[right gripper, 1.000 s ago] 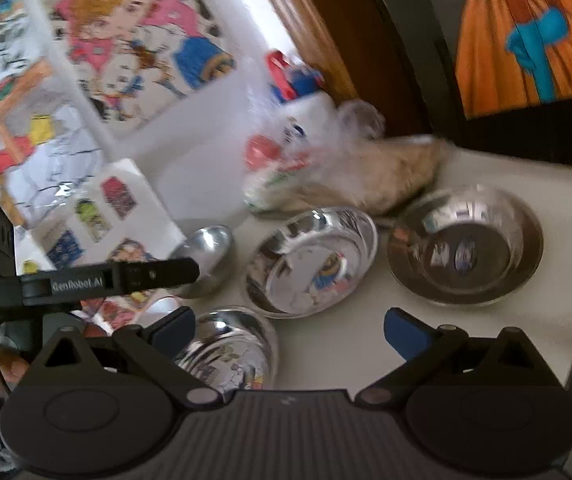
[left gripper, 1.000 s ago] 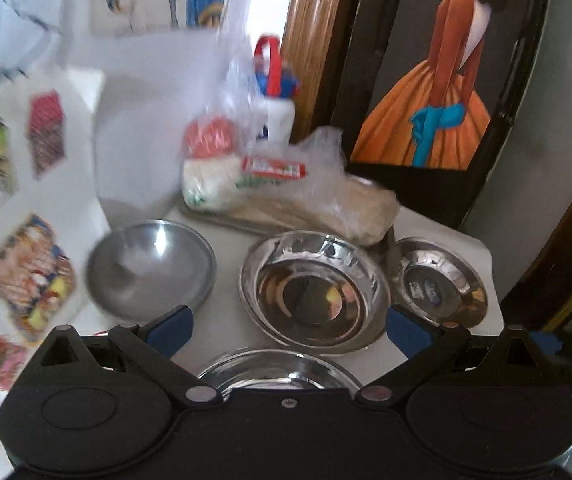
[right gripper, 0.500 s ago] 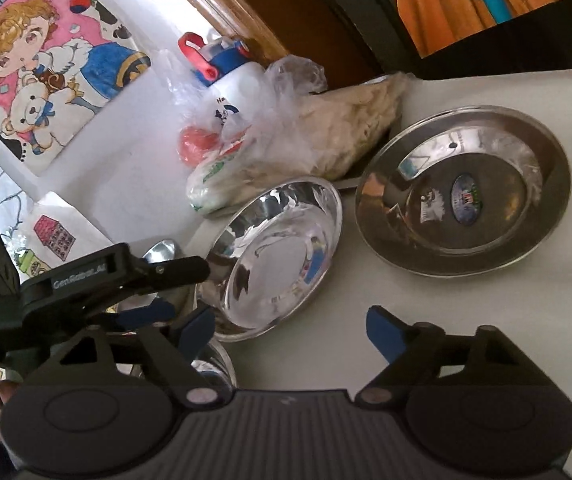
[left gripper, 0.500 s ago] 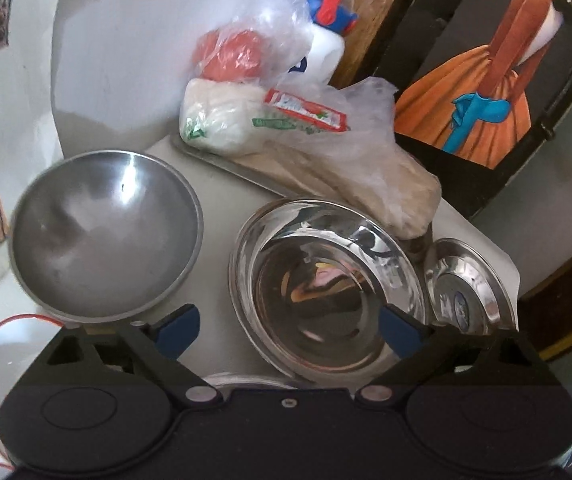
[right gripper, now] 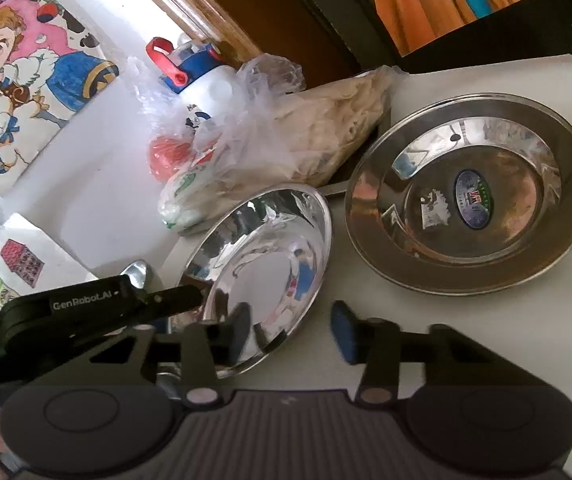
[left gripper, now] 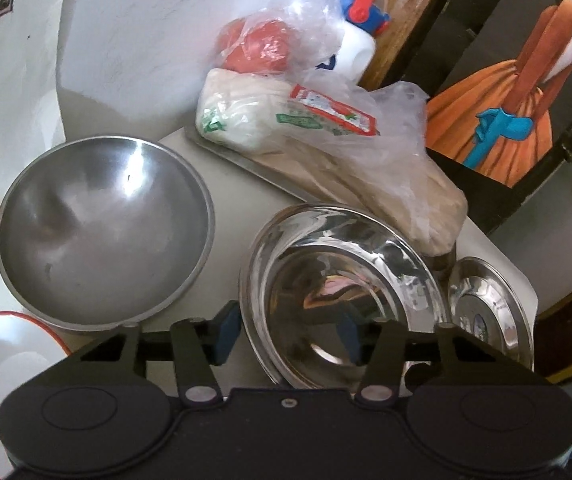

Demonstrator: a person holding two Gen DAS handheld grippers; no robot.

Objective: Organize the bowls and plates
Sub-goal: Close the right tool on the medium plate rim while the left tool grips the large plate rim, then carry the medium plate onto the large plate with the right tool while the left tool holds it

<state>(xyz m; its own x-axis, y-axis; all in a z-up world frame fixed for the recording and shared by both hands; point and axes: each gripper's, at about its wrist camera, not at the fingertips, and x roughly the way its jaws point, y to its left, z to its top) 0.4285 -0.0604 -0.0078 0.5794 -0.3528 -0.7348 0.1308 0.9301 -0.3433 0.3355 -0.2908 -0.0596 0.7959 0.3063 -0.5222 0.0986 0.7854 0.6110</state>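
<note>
Fingers (left gripper: 227, 334) of the left gripper (left gripper: 288, 332) straddle the left rim of one shiny, mirror-bright steel bowl (left gripper: 366, 264): one blue pad sits just outside the rim, the other inside the hollow. The jaws are closing, with a clear gap left between the pads. The right gripper (right gripper: 291, 332) straddles the same bowl's near right rim, one finger inside and the blue one outside. Its jaws are closing too and have not clamped.

Three steel vessels show. The shiny bowl stands in the middle. One dull grey round steel bowl (left gripper: 102, 232) sits to its left, apart from it. One flat steel plate with an oval sticker (right gripper: 470, 196) lies just to its right.

Beyond them, on a flat steel tray (left gripper: 246, 160), lie clear plastic bags of food (left gripper: 326, 128), and behind these stands one white bottle with a blue cap and red loop (right gripper: 202, 88).

All rest on a pale tabletop (right gripper: 366, 280). A painting of an orange dress (left gripper: 518, 92) leans far right, and cartoon drawings (right gripper: 18, 80) cover the white wall on the left.
</note>
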